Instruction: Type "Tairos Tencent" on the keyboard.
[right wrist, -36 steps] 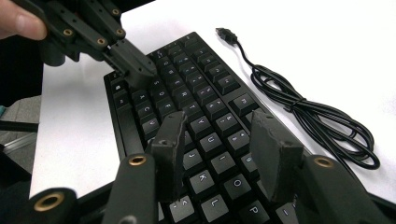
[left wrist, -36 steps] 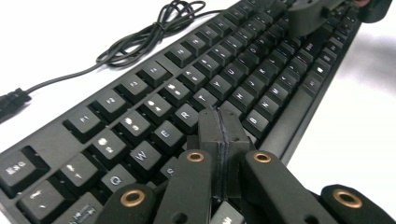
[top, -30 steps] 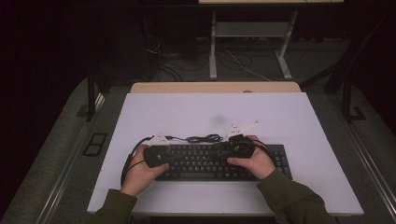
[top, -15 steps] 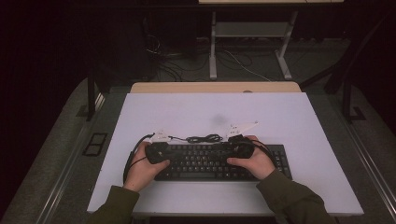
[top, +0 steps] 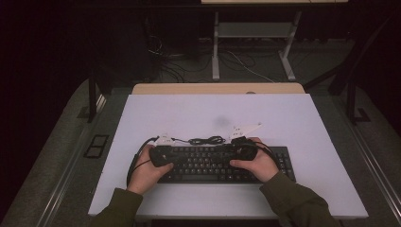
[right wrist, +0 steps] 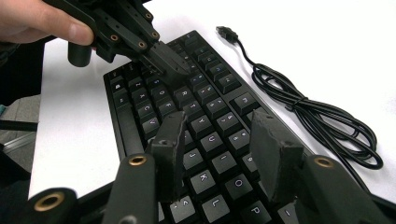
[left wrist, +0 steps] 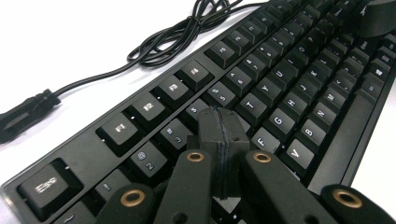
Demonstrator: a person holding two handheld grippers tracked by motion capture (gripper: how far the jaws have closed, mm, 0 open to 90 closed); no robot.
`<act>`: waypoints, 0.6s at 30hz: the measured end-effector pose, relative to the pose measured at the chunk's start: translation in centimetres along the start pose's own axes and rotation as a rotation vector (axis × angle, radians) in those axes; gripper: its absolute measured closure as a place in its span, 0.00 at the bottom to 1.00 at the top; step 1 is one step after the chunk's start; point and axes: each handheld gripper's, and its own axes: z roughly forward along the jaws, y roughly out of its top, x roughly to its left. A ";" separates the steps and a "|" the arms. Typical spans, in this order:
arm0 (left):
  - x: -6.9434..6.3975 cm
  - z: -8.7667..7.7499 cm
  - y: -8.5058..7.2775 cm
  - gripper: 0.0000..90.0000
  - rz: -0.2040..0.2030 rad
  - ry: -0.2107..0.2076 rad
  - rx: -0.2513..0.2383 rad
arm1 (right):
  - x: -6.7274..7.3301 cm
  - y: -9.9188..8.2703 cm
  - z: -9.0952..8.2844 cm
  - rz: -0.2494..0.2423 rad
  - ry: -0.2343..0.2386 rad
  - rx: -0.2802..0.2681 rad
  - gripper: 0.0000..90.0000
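The black keyboard (top: 222,163) lies near the front of the white table (top: 302,118), its bundled USB cable (top: 205,140) unplugged just behind; the left gripper (left wrist: 223,135), jaws pressed together, points at the E-R keys; the right gripper (right wrist: 219,140) hovers wide apart, empty; typing seems barely begun.

The left gripper (top: 161,155) is brought inward and lowered onto the keyboard (top: 215,163), jaws pressed together.

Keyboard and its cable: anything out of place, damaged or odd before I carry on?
Nothing looks damaged. The keyboard lies flat on the table with no keys visibly missing. One oddity: its cable is bundled beyond it, and the plug lies loose on the table, unconnected.
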 end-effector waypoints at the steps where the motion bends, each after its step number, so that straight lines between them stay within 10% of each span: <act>1: 0.0 0.0 0.0 1.00 0.000 0.000 0.001 | 0.0 0.0 0.0 0.000 0.000 0.000 0.62; 18: -0.3 -0.9 0.2 0.99 -0.002 -0.017 -0.041 | 0.0 0.0 -0.1 0.007 0.002 -0.004 0.66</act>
